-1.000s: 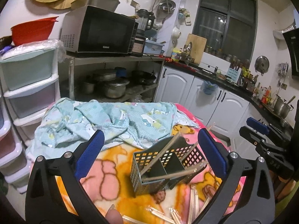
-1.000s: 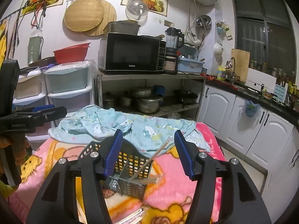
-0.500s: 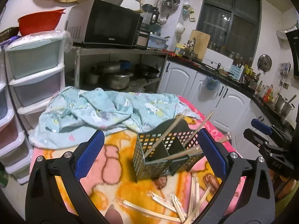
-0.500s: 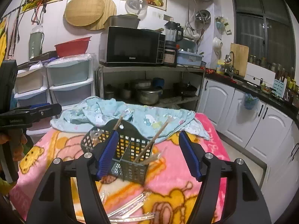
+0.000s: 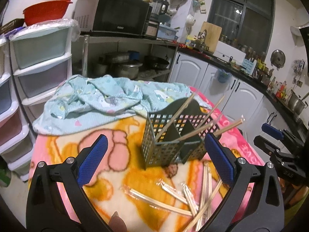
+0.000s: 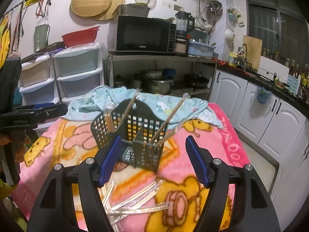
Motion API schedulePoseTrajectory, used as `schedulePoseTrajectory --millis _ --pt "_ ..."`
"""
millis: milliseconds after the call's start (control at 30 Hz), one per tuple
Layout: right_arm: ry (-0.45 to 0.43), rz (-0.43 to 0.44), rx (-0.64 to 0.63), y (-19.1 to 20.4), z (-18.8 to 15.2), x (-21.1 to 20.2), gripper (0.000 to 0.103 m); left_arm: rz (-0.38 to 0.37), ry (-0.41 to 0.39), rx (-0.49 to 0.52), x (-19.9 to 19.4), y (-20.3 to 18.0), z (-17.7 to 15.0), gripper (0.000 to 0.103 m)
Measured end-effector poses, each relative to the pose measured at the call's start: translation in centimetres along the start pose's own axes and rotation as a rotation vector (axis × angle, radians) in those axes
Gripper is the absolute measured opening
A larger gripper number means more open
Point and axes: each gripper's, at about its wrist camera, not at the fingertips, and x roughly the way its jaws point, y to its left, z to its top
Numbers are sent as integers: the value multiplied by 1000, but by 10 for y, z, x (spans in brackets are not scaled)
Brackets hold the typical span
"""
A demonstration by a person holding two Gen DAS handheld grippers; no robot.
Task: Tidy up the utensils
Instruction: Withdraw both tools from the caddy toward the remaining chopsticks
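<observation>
A dark perforated utensil holder (image 5: pixel 170 137) stands upright on the pink cartoon blanket (image 5: pixel 108 154), with several wrapped chopsticks (image 5: pixel 173 118) leaning in it. Loose wrapped chopsticks (image 5: pixel 193 199) lie on the blanket in front of it. My left gripper (image 5: pixel 154 162) is open and empty, above the blanket just short of the holder. In the right wrist view the holder (image 6: pixel 133 133) stands ahead of my right gripper (image 6: pixel 154 158), which is open and empty, above loose chopsticks (image 6: pixel 133 201). The other gripper shows at the edge of each view (image 5: pixel 278 147) (image 6: pixel 32 114).
A crumpled light-blue cloth (image 5: pixel 108 100) lies at the blanket's far end. Plastic drawers (image 5: pixel 38 65) stand at left, a metal shelf with a microwave (image 5: pixel 119 13) and pots behind. White cabinets (image 6: pixel 270 112) and a counter run along the right.
Both grippers have pulled back and tilted down, so more of the blanket and the loose chopsticks shows. The holder now stands upright with chopsticks leaning in it. Both grippers remain open.
</observation>
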Motion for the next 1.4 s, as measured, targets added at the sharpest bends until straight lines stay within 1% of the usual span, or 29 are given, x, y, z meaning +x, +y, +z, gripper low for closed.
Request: schedulePoseTrajectory --millis 233,700,1167,1400 --pt "43 7 14 -1 -16 3 67 27 47 -8 6 5 -21 92" --pt "120 -7 35 -8 -44 13 67 72 122 9 15 10 -49 92" --pt "226 -46 63 -26 -82 34 67 95 221 23 36 17 -81 92" --pt "278 -14 87 -29 -97 45 67 84 252 4 40 27 -94 92"
